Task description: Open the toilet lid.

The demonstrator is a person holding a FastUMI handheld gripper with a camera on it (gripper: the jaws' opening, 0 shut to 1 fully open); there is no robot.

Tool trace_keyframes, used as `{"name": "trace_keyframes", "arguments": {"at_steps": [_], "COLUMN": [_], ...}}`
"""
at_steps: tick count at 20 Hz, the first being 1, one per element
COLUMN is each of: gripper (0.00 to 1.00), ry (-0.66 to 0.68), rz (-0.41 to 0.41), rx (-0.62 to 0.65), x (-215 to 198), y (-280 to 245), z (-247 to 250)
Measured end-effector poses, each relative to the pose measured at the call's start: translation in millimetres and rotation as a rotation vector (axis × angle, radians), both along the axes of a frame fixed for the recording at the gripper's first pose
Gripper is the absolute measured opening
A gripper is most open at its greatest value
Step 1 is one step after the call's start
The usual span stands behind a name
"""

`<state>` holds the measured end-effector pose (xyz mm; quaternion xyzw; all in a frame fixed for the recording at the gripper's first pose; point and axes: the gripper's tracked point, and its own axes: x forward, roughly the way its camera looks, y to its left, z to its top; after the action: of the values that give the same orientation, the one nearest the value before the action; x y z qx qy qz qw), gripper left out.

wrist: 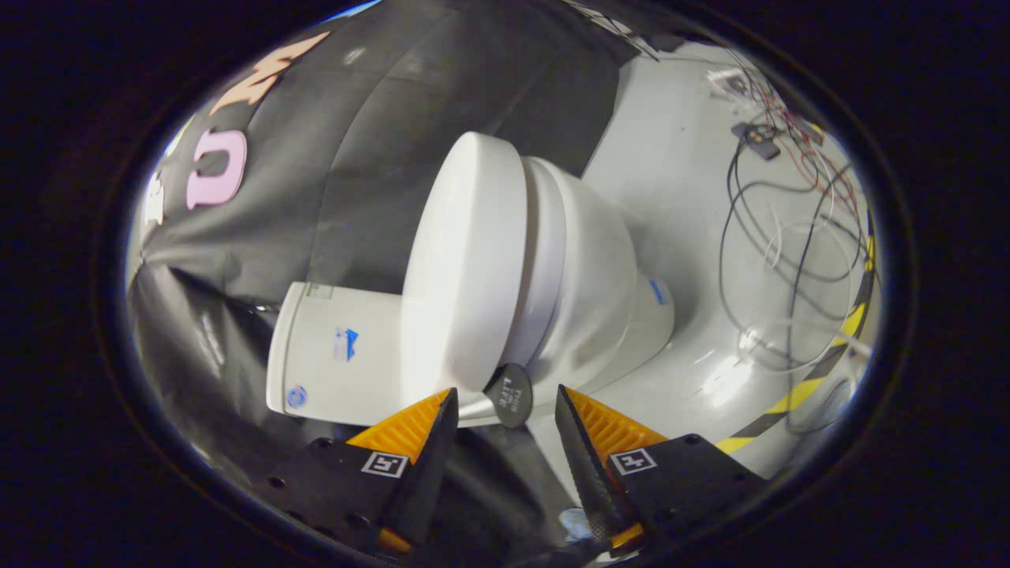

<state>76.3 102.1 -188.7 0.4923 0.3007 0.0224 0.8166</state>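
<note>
Directly ahead at twelve o'clock of the hand-held gripper [505, 414], whose fingers stand apart and empty, the dark pull tab [509, 394] on the closed toilet lid [465, 268] sits between the fingertips.

The tongs [505, 410] have two wedge-shaped fingers [426, 442] tapering to narrow tips, with ribbed outer faces and finely textured inner faces. Each finger sits on a flat black mounting block dotted with small round screw holes. A square white tag printed with a black block pattern is stuck on each block, close behind the finger's base.
</note>
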Motion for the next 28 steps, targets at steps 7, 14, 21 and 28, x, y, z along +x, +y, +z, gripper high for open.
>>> {"name": "trace_keyframes", "arguments": {"at_steps": [7, 14, 21, 28], "gripper": [0.18, 0.01, 0.01, 0.01], "ry": [0.023, 0.039, -0.021, -0.081], "rz": [-0.042, -0.087, -0.023, 0.016], "rx": [-0.081, -0.027, -0.148, -0.221], "x": [-1, 7, 6, 7], "y": [-12, 1, 13, 27], "z": [-5, 12, 53, 87]}}
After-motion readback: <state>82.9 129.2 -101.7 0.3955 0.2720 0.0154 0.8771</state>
